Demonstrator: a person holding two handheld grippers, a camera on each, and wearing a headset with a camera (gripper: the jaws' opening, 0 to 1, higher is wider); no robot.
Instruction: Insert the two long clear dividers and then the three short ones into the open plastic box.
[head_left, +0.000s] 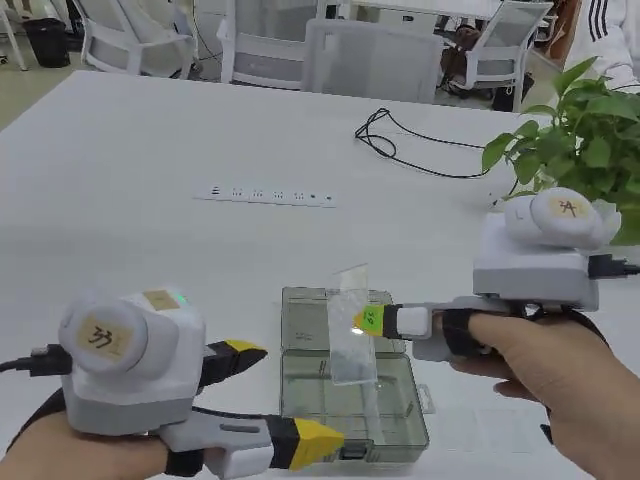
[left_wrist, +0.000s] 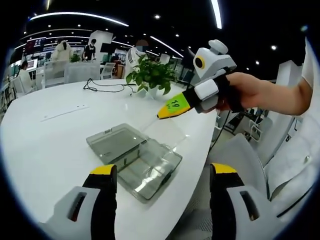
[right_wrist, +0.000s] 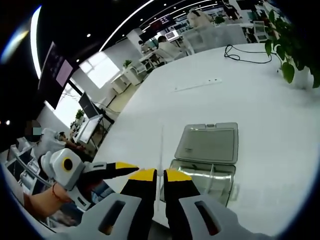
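spreading through all three views is the white table (head_left: 150, 230), with grey chairs (head_left: 350, 55) past its far edge in the head view. a leafy green plant (head_left: 590, 130) stands at the table's far right. the open plastic box (head_left: 345, 400) lies near the front edge, its lid folded flat on the far side of the base. the left gripper (head_left: 295, 395) hangs just left of the base, jaws wide apart and holding nothing; its own view looks between them at the box. the right gripper (head_left: 362, 322) reaches in from the right, jaws clamped on a clear divider (head_left: 352, 330) held upright over the box, about where lid meets base. the head view shows the divider's broad side, a slightly tilted pane. the right gripper view shows it edge on, a thin pale line rising between the closed yellow tips. the left gripper view shows a faint sheet hanging below the right gripper's tip; whether its lower edge touches the box i cannot tell. a white power strip (head_left: 265, 193) lies beyond the box, and a black cable (head_left: 410, 145) loops near the plant.
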